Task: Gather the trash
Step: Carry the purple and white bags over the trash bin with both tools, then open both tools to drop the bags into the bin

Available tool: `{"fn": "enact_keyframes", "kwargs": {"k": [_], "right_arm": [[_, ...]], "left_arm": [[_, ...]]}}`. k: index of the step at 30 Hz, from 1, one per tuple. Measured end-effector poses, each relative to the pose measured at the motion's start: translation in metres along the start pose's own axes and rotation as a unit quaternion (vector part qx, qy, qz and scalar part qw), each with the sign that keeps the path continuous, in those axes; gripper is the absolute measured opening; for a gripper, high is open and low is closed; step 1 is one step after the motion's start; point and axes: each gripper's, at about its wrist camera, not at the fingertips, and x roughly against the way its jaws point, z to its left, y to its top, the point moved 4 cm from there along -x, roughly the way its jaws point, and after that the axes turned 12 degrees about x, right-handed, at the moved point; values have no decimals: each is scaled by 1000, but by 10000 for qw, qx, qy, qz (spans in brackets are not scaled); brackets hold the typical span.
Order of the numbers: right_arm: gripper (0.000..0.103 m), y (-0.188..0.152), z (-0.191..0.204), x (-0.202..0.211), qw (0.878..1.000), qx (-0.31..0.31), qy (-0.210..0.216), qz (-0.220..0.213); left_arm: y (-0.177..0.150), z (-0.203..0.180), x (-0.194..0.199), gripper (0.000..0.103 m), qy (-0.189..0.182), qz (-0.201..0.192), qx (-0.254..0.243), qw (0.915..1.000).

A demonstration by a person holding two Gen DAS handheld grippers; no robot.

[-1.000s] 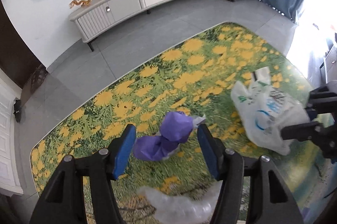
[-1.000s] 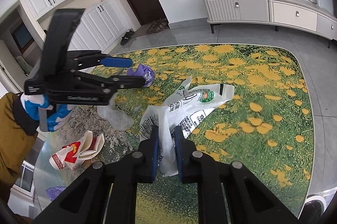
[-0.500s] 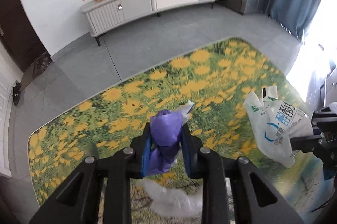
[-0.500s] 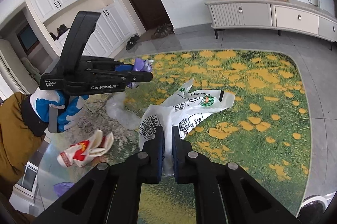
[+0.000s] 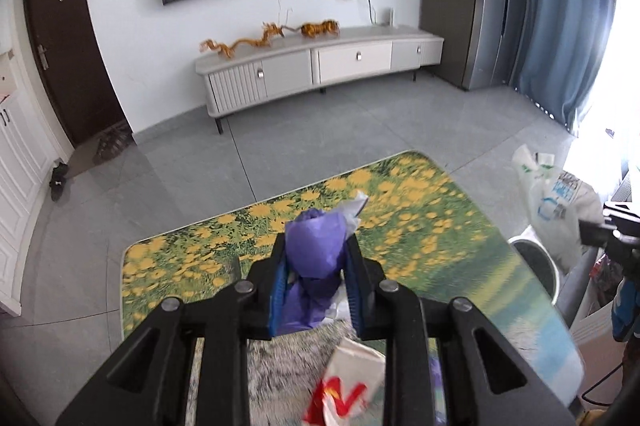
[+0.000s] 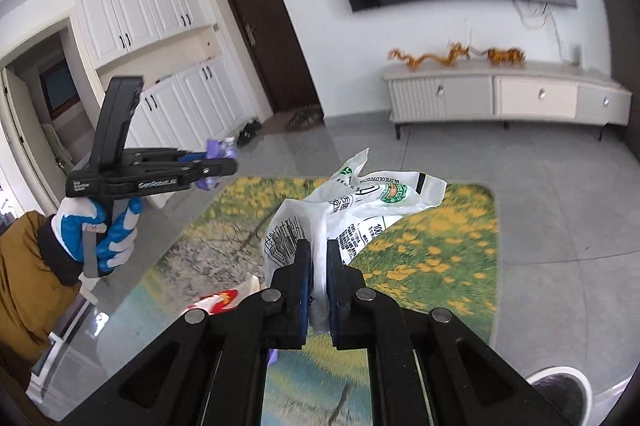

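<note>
A crumpled purple plastic bag (image 5: 314,254) hangs above the table, and my left gripper (image 5: 316,240) is shut on it, the blue pads pressing both its sides. The right wrist view shows that gripper (image 6: 224,162) raised at the left with the purple bag (image 6: 218,148) at its tips. My right gripper (image 6: 318,246) is shut on a white printed plastic bag (image 6: 372,202), which it holds up over the table. In the left wrist view the white bag (image 5: 556,202) hangs at the far right from the right gripper (image 5: 600,226).
A red and white wrapper (image 5: 348,382) lies on the flower-print table (image 5: 420,226) below my left gripper. A white round bin (image 5: 536,262) stands by the table's right edge. A gloved hand (image 6: 100,230) holds the left gripper. A low cabinet (image 5: 320,66) lines the far wall.
The left gripper closed on the purple bag and lifted it off the table. The right gripper rose too, carrying the white bag. Both views now look higher into the room.
</note>
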Motion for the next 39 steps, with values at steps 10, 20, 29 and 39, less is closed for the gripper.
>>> {"fn": "enact_keyframes", "kwargs": {"k": [10, 20, 29, 39], "right_arm": [[7, -22, 3, 118, 9967, -126, -644, -478], [7, -74, -34, 205, 9868, -596, -1361, -643], [7, -145, -98, 233, 9756, -1320, -1736, -258], [8, -211, -166, 182, 9627, -1941, -1712, 785]], "left_arm": [[-24, -68, 70, 24, -291, -190, -71, 9994], [-50, -202, 72, 24, -1047, 60, -549, 9930], [-95, -318, 6, 25, -1533, 857, -1005, 9793], [-122, -378, -93, 27, -1717, 1680, -803, 9674]]}}
